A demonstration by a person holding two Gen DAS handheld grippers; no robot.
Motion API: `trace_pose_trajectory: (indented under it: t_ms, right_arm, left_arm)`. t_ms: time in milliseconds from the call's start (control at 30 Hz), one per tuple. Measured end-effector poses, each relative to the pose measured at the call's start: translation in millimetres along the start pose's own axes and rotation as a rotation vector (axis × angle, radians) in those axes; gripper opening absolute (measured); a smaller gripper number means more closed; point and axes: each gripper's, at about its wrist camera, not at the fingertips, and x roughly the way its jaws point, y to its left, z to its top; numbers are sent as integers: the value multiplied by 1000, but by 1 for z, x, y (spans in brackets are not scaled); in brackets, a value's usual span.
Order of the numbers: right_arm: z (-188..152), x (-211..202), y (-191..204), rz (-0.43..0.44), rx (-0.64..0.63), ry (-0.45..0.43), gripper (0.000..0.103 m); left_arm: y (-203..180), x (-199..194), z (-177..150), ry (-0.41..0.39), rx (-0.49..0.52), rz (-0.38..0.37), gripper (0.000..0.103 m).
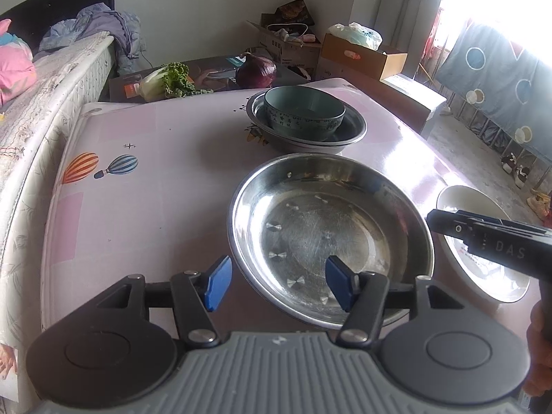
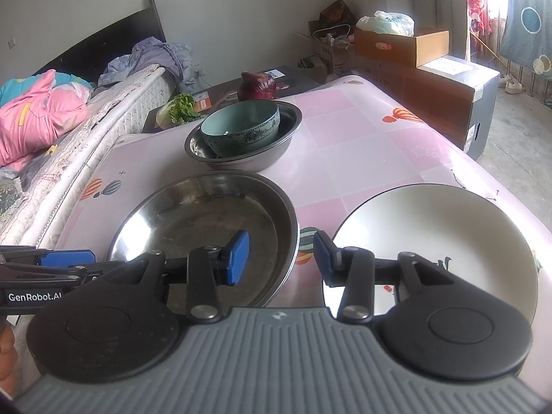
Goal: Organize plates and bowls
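A large steel plate (image 1: 331, 234) (image 2: 207, 227) lies near the front of the pink table. Behind it a green patterned bowl (image 1: 303, 112) (image 2: 241, 127) sits inside a steel basin (image 1: 352, 131) (image 2: 286, 138). A white plate (image 1: 483, 276) (image 2: 438, 238) lies to the right of the steel plate. My left gripper (image 1: 276, 284) is open and empty, straddling the steel plate's near left rim. My right gripper (image 2: 281, 258) is open and empty, above the gap between steel plate and white plate. The right gripper's body also shows in the left wrist view (image 1: 490, 234).
The pink table cover (image 1: 155, 172) (image 2: 362, 145) has balloon prints. A red cabbage (image 1: 256, 69) (image 2: 257, 86) and leafy greens (image 1: 172, 81) (image 2: 183, 107) lie on a dark box behind. A bed (image 2: 51, 120) runs along the left. Cardboard boxes (image 2: 403, 46) stand at back right.
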Motion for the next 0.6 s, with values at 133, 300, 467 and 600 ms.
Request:
trace_pose_trajectory:
  t_ms: [133, 300, 467, 600]
  right_arm:
    - [-2, -10, -5, 4, 22, -17, 44]
    - [-7, -25, -14, 10, 58, -38, 51]
    - [-15, -42, -28, 20, 103, -65, 57]
    - [-21, -58, -47, 29, 134, -95, 74]
  left_arm:
    - [-1, -7, -2, -10, -1, 7, 66]
    - [-6, -19, -7, -26, 12, 20, 74]
    - [-18, -36, -14, -48, 46, 24, 84]
    - [-38, -49, -21, -60, 96, -8, 87]
